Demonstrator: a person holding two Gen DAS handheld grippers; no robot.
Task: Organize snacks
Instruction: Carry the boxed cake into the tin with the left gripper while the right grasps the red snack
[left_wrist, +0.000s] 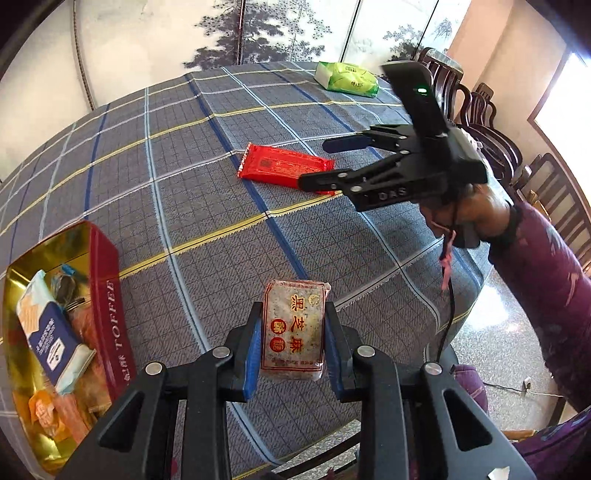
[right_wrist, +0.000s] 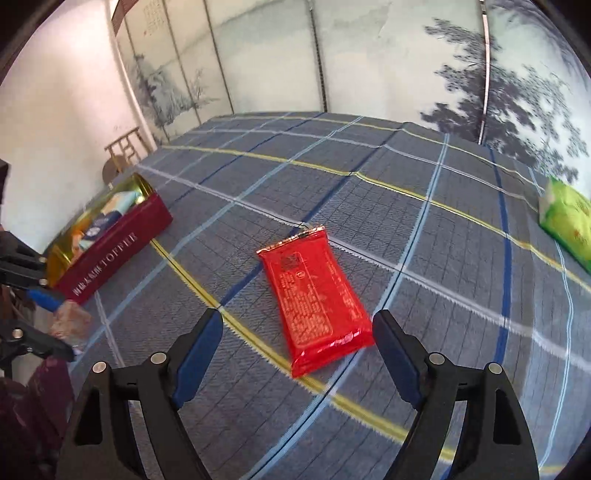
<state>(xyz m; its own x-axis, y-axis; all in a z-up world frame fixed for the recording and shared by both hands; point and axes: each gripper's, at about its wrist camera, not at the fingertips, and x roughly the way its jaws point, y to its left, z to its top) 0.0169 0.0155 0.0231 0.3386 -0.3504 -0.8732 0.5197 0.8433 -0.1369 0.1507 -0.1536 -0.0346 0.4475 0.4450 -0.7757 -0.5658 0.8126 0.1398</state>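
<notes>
- Nearest your left camera, your left hand-held gripper (left_wrist: 293, 345) is clenching a speckled sesame bar (left_wrist: 294, 328) in a clear wrapper with red and yellow print, one blue pad pressing on each long side.
- You are holding that bar above the counter (left_wrist: 184, 184), near its front edge, with the plaid cloth showing beneath it.
- To the left of the bar, the red tin (left_wrist: 107, 295) marked TOFFEE is sitting open on the counter, and its gold inside is already holding several packets, a blue-and-white one among them.
- Your right hand-held gripper (right_wrist: 297, 354) is standing released, its jaws spread wide with nothing pressed between them.
- You are hovering it over the near end of the red packet (right_wrist: 314, 291), which is lying flat on the counter with its printed back facing up, well apart from the tin.
- From the left camera, one finger of that gripper is crossing in front of the packet's right end; whether it is touching, you cannot tell.
- A green pack (right_wrist: 567, 221) is resting at the far right of the counter, well away from both grippers.
</notes>
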